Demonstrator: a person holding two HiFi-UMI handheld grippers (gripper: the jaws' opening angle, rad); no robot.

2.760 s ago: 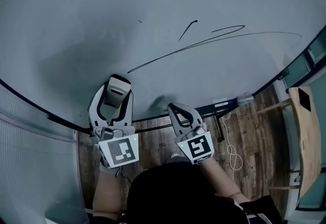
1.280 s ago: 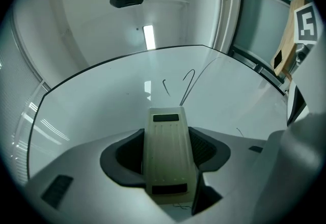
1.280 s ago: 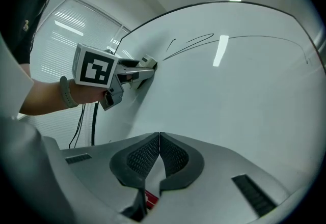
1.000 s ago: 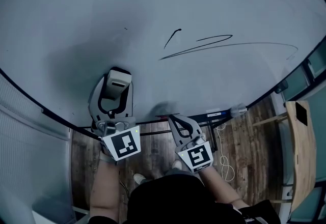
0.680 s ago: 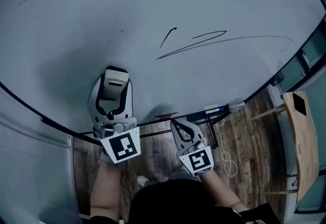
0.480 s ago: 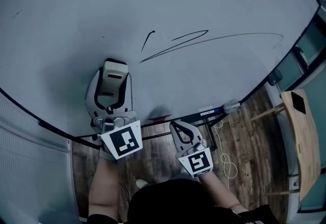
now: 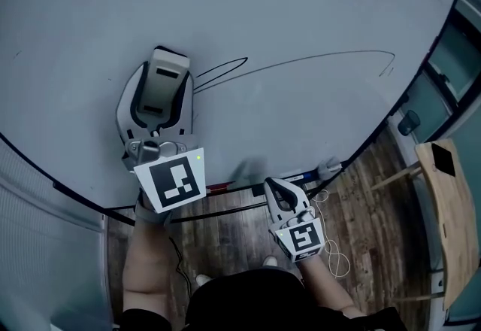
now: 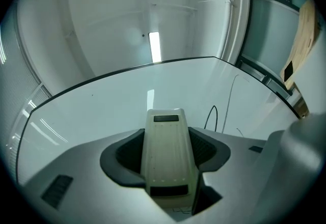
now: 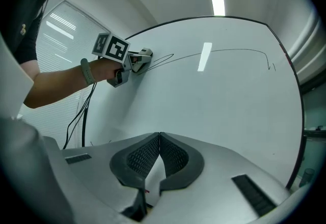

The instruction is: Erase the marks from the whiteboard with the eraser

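The whiteboard (image 7: 301, 13) fills the head view. A thin black loop (image 7: 225, 70) and a long curved line (image 7: 323, 60) run across it. My left gripper (image 7: 167, 77) is shut on the cream eraser (image 7: 168, 66), which presses on the board at the loop's left end. In the left gripper view the eraser (image 8: 165, 151) sits between the dark pads, with the marks (image 8: 211, 116) just to its right. My right gripper (image 7: 280, 192) hangs below the board's lower edge, shut and holding nothing. Its jaws (image 9: 159, 139) meet in the right gripper view, where the left gripper (image 9: 135, 61) touches the line (image 9: 229, 51).
A ledge under the board carries markers (image 7: 308, 173). Below lies a wooden floor with a white cable (image 7: 332, 250). A wooden table edge (image 7: 445, 224) stands at the right, beside window frames (image 7: 451, 44). Blinds (image 7: 45, 247) cover the lower left.
My left gripper has carried the eraser up and right to the left end of the marks. The short stroke no longer shows. The long line's left part has gone. My right gripper has dropped lower.
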